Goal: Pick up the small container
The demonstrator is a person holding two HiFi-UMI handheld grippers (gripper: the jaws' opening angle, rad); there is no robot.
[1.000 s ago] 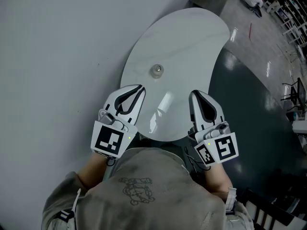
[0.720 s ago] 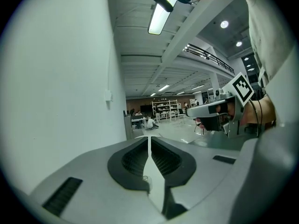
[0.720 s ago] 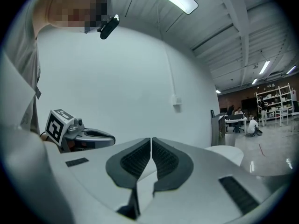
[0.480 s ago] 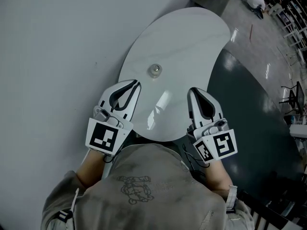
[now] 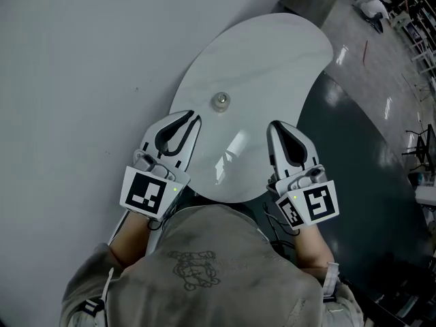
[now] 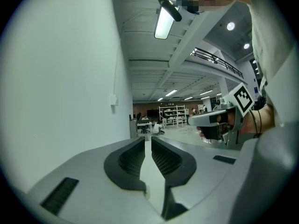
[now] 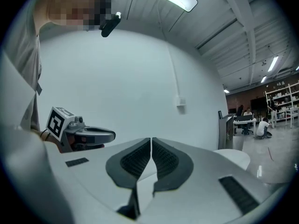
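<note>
Small round clear container (image 5: 220, 101), upright on a white oval table (image 5: 272, 53), toward the table's left edge. Untouched, apart from both grippers.

Just short of it and a little to the left, the left gripper (image 5: 195, 118), held over the table's near-left rim with its tips aimed toward the far end. Jaws pressed together, nothing between them; in the left gripper view, ribbed dark pads meeting in a thin seam.

Farther off, over the near-right rim, the right gripper (image 5: 273, 127), likewise closed and empty, pads together in the right gripper view. Container nearer the left gripper than the right.

Black-and-white marker cubes (image 5: 148, 194) at the rear of both grippers. Below them, the person's grey shirt (image 5: 218, 271).

Left of the table, a plain pale wall (image 6: 60, 78); right of it, a dark glossy floor (image 5: 354, 176). Far off in the left gripper view, a large hall with shelving (image 6: 173, 113) and a ceiling strip light (image 6: 164, 22).
</note>
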